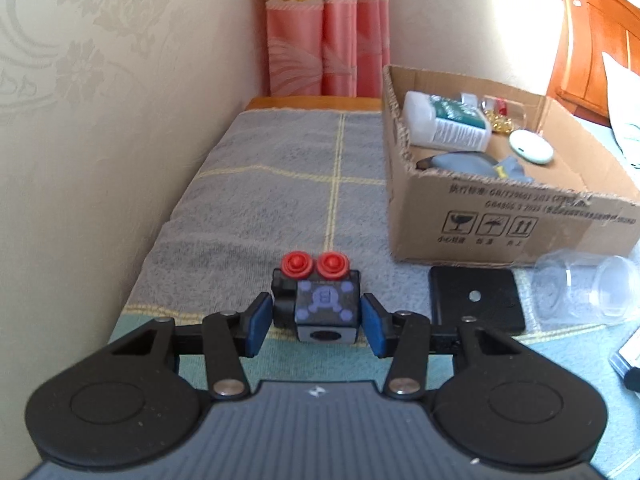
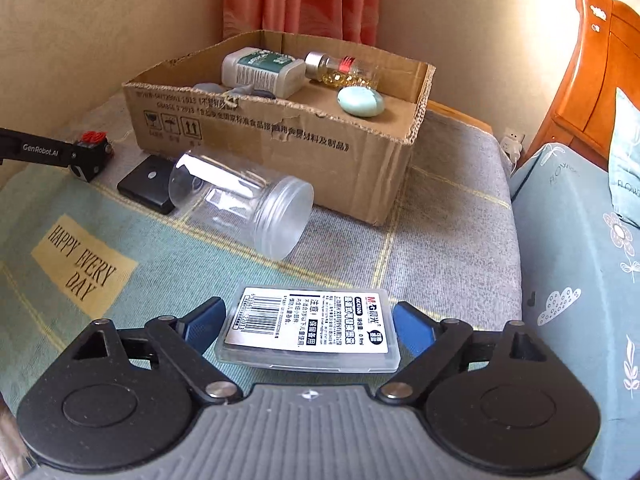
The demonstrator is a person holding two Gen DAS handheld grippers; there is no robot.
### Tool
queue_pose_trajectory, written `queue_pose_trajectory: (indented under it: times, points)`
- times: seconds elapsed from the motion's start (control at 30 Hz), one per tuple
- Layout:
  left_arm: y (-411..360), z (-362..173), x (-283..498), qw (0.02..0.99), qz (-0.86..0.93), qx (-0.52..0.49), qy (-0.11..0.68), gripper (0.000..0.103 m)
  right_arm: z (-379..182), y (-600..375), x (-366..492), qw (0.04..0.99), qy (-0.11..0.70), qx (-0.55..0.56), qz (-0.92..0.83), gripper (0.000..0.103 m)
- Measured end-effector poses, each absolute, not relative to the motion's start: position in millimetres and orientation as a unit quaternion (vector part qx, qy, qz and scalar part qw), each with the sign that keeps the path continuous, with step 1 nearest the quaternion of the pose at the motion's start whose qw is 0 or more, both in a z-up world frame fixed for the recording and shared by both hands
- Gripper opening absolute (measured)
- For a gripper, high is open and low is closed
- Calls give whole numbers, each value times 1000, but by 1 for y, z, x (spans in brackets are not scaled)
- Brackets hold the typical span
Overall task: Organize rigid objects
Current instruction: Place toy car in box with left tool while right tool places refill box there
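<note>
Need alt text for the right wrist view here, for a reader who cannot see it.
The open right gripper straddles a flat clear plastic case with a barcode label, lying on a checked cloth. Beyond it a clear jar lies on its side before a cardboard box holding bottles.

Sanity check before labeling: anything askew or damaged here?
The clear jar lies tipped on its side on the cloth, just in front of the cardboard box. The box's front top edge is ragged and torn. Nothing looks spilled.
</note>
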State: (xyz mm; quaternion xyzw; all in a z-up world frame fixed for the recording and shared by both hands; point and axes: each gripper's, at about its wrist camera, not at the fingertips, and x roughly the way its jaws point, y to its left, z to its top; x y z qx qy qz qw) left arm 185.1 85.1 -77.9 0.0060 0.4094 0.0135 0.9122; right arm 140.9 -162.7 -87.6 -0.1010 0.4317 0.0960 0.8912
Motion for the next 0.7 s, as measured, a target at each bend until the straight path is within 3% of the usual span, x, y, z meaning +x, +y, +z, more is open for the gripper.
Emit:
queue_pose_trajectory:
  times: [0.4,0.5,0.57,0.7]
  points:
    - [88,-90,197,910,25,-6,414,59,-103,-170,142,885,453,-61,91,97]
    - [89,-91,200,910,21,-12,414,55,-104,-166,143,884,453,-69,92,99]
    - [89,-89,201,909,15,-16,415,50,-104,-164,142,884,452,-71,95,92]
    - [90,-86,201,907,9,-13,421,50,-100,-164,143,880,458,-74,99,92]
